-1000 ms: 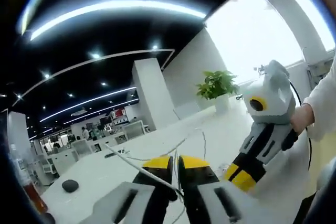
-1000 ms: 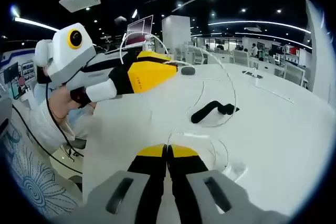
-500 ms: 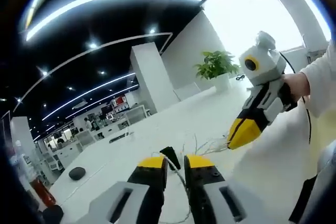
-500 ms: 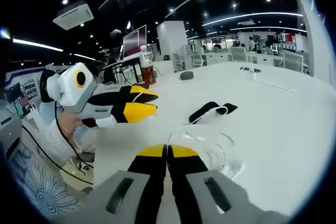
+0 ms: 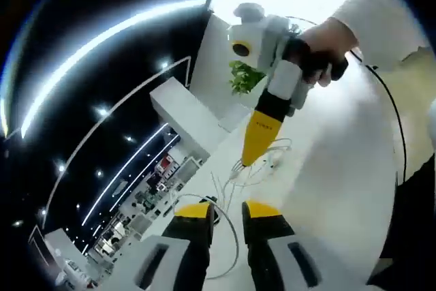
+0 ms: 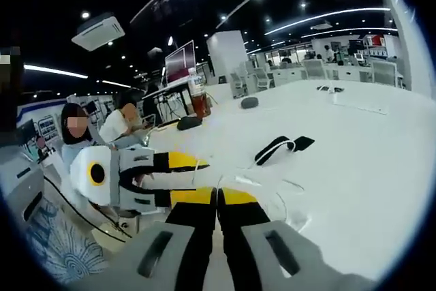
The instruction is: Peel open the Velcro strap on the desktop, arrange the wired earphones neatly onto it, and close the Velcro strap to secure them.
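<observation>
My left gripper [image 5: 226,210] stands slightly parted around the thin earphone cable [image 5: 235,250]; my right gripper [image 6: 217,197] is clamped together, seemingly pinching cable. The Velcro strap [image 6: 278,148] lies ahead on the white desk [image 6: 354,161]. Pulling unevenly could tangle the loops. Beyond, an open office with ceiling lights.

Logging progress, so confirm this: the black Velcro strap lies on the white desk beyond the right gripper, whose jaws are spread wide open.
Not quite. The right gripper has its jaws closed together, not spread wide, as the right gripper view shows. The rest holds: the black Velcro strap lies on the white desk beyond it.
</observation>
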A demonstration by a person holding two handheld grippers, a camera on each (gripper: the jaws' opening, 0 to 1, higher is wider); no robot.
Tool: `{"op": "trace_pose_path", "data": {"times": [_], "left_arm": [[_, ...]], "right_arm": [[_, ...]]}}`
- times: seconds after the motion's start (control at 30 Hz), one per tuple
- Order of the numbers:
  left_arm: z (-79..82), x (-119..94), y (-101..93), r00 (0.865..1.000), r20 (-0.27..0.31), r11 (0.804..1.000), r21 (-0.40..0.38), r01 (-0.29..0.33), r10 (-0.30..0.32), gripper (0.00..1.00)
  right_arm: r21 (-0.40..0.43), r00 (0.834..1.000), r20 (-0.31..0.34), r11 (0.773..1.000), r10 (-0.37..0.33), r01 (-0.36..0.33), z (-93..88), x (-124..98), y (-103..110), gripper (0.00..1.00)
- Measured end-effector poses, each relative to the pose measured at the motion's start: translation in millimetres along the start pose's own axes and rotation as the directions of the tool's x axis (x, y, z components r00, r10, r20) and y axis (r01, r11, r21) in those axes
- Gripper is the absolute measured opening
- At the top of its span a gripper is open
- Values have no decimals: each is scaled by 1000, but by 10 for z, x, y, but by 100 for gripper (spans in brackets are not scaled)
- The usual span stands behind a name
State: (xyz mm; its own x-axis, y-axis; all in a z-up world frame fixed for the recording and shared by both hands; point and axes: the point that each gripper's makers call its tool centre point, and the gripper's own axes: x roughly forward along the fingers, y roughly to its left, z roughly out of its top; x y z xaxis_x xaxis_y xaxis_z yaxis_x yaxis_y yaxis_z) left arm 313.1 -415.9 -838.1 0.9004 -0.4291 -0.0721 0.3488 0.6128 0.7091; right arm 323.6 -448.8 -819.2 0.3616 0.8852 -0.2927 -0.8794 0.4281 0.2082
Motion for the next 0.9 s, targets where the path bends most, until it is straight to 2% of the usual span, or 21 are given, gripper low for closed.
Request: {"op": "trace_pose_path", "data": {"times": [0.1,0.23,0.37,0.43,0.53,0.67,0.8,0.9], "left_arm": [[22,-67,48,999,9,999,-6,-49,49,26],[-40,-208,224,994,-11,993,-51,-110,110,30],[-60,-313,352,990,-38,989,-40,-141,139,41],[38,-355,392,988,-10,988,-6,-155,155,38],[239,-336,373,986,60,981,107,-163,157,32],[252,-225,292,987,69,969,191,-158,148,30],[252,-132,165,989,72,936,320,-148,132,30],[292,-97,110,988,85,930,334,-152,131,29]], "right_arm": [[7,1000,2,1000,-2,2,7,-5,-9,4],[9,1000,-1,1000,2,-2,4,-3,-8,4],[2,1000,2,1000,4,-4,17,3,2,4],[3,1000,4,1000,10,-10,23,9,18,4],[7,1000,4,1000,17,-17,26,17,41,4],[25,999,8,999,34,-34,44,20,86,4],[30,999,16,999,41,-41,89,10,117,4],[34,999,12,998,49,-49,101,26,144,4]]}}
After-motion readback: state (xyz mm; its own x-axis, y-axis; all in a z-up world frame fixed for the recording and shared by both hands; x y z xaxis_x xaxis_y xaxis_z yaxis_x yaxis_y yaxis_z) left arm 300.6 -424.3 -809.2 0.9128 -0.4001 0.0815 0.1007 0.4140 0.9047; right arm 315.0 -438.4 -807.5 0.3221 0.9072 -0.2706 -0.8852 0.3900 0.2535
